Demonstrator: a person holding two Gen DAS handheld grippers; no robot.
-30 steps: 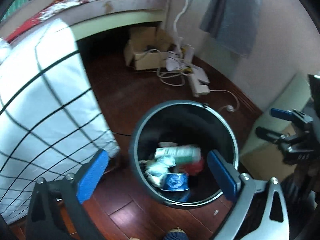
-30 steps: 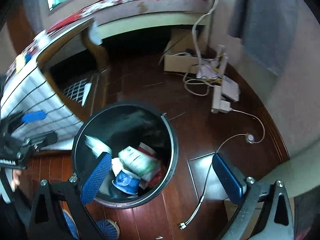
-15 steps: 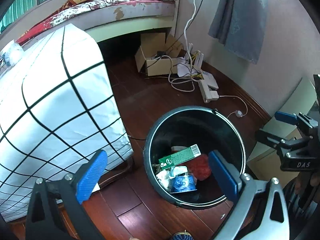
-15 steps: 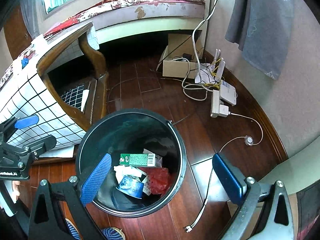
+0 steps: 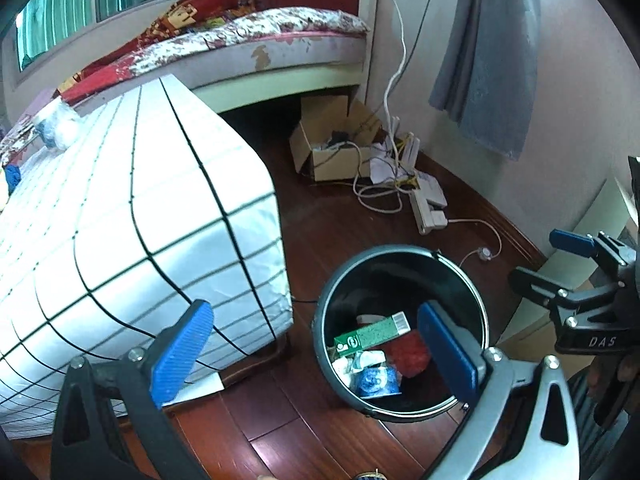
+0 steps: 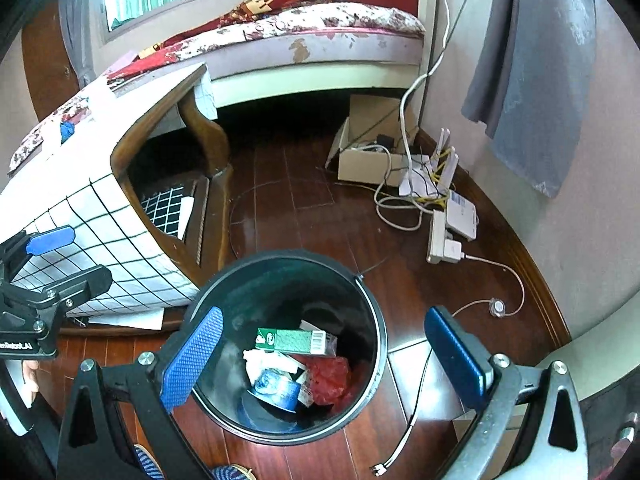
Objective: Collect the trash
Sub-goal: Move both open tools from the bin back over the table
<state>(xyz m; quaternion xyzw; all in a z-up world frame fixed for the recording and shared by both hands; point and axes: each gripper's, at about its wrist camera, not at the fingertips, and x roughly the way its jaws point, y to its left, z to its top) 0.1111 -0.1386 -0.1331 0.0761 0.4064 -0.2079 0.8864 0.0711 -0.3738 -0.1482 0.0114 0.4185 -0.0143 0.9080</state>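
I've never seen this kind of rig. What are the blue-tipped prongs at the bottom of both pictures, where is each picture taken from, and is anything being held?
There is no robot here: a person carries a two-finger gripper in each hand, each with a fisheye camera looking along its fingers. One picture is from the left gripper, the other from the right gripper; the blue parts are finger pads. Both stand wide open and hold nothing. Each view also catches the other gripper at its edge. Below them, on the dark wooden floor, stands a black trash bin holding a green carton, a red wrapper, a blue cup and white paper. Nearby are a table under a checked cloth, a cardboard box and a power strip with cables.
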